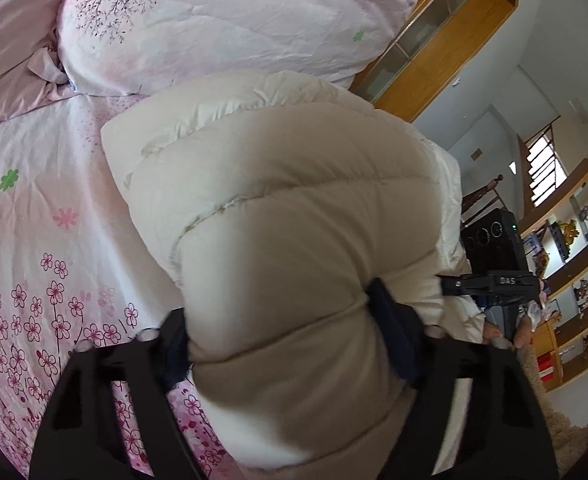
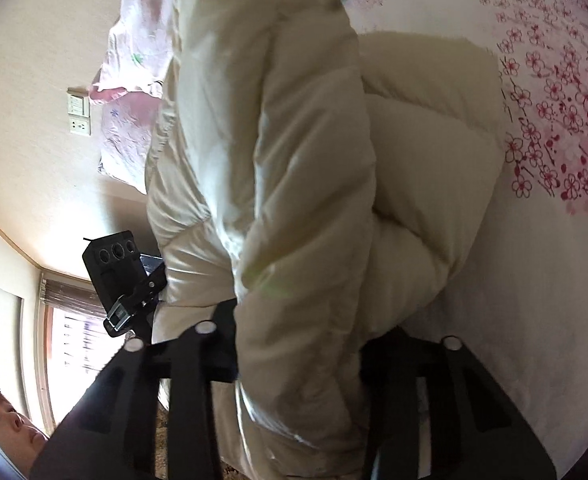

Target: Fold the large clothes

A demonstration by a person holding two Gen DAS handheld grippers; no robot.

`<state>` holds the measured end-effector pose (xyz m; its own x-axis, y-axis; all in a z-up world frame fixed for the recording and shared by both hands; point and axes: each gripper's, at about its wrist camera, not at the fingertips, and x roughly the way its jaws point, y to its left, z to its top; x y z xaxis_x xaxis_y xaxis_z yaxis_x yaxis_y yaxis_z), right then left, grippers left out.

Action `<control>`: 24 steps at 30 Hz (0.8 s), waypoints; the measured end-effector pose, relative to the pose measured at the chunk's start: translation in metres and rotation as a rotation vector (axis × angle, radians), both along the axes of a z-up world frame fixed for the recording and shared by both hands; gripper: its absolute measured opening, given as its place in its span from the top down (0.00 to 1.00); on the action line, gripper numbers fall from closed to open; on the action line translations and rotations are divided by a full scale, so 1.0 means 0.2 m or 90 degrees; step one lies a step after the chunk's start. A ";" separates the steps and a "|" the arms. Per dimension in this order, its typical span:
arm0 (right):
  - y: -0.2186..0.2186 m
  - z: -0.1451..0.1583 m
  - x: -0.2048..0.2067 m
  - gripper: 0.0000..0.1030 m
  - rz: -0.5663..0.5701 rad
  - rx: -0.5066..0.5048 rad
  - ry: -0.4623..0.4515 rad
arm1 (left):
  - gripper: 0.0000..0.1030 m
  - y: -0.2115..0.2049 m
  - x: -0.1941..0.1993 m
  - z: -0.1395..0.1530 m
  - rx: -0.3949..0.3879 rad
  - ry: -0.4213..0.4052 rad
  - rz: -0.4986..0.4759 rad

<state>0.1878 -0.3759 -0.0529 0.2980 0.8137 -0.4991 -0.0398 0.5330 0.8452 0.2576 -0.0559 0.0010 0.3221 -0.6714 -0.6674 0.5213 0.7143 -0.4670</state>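
A cream puffer jacket (image 1: pixel 277 200) lies bunched on the flowered bedsheet (image 1: pixel 33 240) and fills both views. My left gripper (image 1: pixel 285 332) is shut on a thick padded fold of it, and the padding bulges out between the dark pads (image 1: pixel 394 328). In the right wrist view the same jacket (image 2: pixel 294 140) hangs in a tall puffy roll. My right gripper (image 2: pixel 298 336) is shut on its lower part, and the fabric hides the fingertips. The right gripper's camera body (image 1: pixel 494 240) shows just right of the jacket. The left gripper's camera body (image 2: pixel 113 272) shows at the jacket's left.
A pink and white pillow (image 1: pixel 221 20) lies at the head of the bed behind the jacket. A wooden cabinet (image 1: pixel 454 40) and shelves with small items (image 1: pixel 574 272) stand to the right. A person's head (image 2: pixel 1 420) and a window (image 2: pixel 73 340) are at the lower left.
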 end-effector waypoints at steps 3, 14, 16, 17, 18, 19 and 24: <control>0.01 0.05 -0.01 0.74 -0.005 -0.018 -0.018 | 0.47 0.02 -0.02 0.03 -0.019 -0.010 -0.005; 0.34 0.36 0.22 0.78 0.062 -0.021 -0.133 | 0.60 0.38 -0.03 0.25 -0.080 -0.090 0.080; 0.45 0.38 0.29 0.78 0.085 -0.021 -0.151 | 0.60 0.48 -0.01 0.28 -0.074 -0.102 0.116; 0.50 0.39 0.32 0.78 0.093 -0.021 -0.157 | 0.60 0.55 0.00 0.30 -0.066 -0.112 0.137; 0.59 0.39 0.38 0.78 0.105 -0.019 -0.163 | 0.60 0.61 0.02 0.31 -0.053 -0.121 0.158; 0.64 0.38 0.41 0.78 0.112 -0.019 -0.164 | 0.60 0.66 0.02 0.31 -0.043 -0.125 0.172; 0.94 0.29 0.62 0.78 0.136 -0.035 -0.163 | 0.60 0.90 0.16 0.28 0.030 -0.113 0.253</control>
<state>0.3126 -0.1876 0.0049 0.2454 0.8450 -0.4752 -0.3622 0.5346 0.7636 0.2902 0.1244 0.0568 0.6623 -0.4417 -0.6052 0.2704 0.8942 -0.3567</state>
